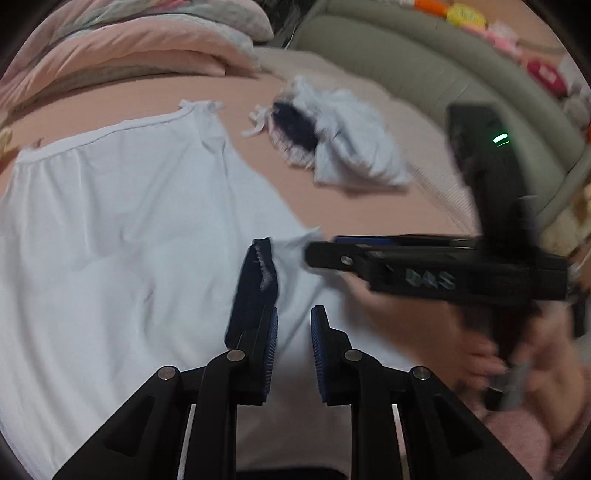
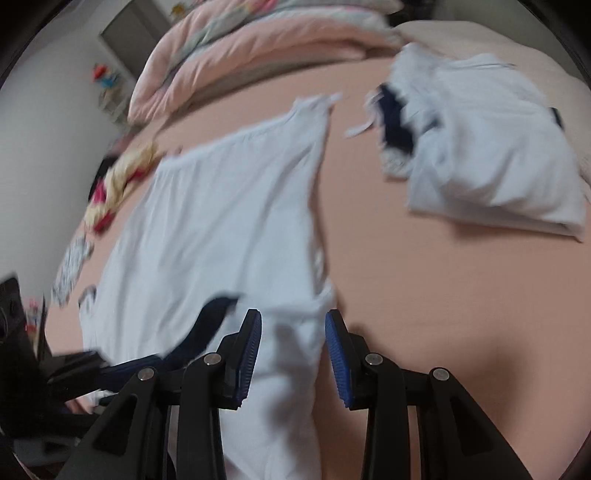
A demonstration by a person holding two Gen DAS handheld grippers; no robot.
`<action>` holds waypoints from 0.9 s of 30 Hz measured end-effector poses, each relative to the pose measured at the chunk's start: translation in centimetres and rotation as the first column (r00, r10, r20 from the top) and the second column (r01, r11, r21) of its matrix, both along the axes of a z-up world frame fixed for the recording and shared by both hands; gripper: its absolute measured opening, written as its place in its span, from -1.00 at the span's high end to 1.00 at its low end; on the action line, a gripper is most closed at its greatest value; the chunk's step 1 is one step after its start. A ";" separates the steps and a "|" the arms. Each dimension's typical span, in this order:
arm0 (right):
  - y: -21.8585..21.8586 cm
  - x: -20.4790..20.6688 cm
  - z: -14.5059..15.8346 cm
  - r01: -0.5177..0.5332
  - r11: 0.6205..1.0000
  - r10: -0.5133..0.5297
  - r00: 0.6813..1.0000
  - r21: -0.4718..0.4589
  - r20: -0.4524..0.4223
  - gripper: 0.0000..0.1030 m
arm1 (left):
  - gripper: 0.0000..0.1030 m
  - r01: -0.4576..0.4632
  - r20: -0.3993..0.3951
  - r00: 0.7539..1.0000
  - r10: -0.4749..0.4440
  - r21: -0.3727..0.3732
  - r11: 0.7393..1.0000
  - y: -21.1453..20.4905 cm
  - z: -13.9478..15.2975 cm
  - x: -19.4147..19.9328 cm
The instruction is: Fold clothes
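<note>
Two pale garments: one spread [image 1: 122, 229], one folded [image 2: 491, 147].

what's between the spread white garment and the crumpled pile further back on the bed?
Only bare pink sheet separates the spread white garment from the crumpled pile; nothing lies in that strip. The right wrist view shows it best.

This is a bedroom in a home. A wide bed [image 2: 424, 280] covered with a pink sheet fills both views, and a rumpled pink duvet [image 2: 236, 48] is heaped along its far side. A padded grey-green headboard [image 1: 413, 62] curves past one edge, with colourful small items [image 1: 465, 14] lined up behind it. Light-coloured clothes [image 1: 122, 206] lie spread on the sheet.
</note>
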State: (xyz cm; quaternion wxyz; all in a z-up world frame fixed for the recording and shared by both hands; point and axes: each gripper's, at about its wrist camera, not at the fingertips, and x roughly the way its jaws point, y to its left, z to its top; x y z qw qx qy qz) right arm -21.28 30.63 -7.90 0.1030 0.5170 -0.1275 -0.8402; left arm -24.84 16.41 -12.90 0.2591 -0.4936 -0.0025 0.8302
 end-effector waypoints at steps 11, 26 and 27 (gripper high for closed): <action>-0.2 9.1 -1.4 -0.005 0.989 0.010 0.999 0.151 -0.036 0.31 | 0.56 -0.046 -0.002 0.999 0.046 -0.034 0.998 0.0 0.9 3.1; -6.5 11.7 -0.2 -0.061 0.966 0.098 0.986 0.252 -0.135 0.30 | 0.54 -0.302 0.099 0.946 0.307 -0.060 0.951 -11.3 -1.0 6.8; -7.7 12.0 -0.4 -0.091 0.960 0.129 0.983 0.263 -0.128 0.30 | 0.54 -0.310 0.124 0.939 0.320 -0.090 0.946 -11.5 -1.9 6.8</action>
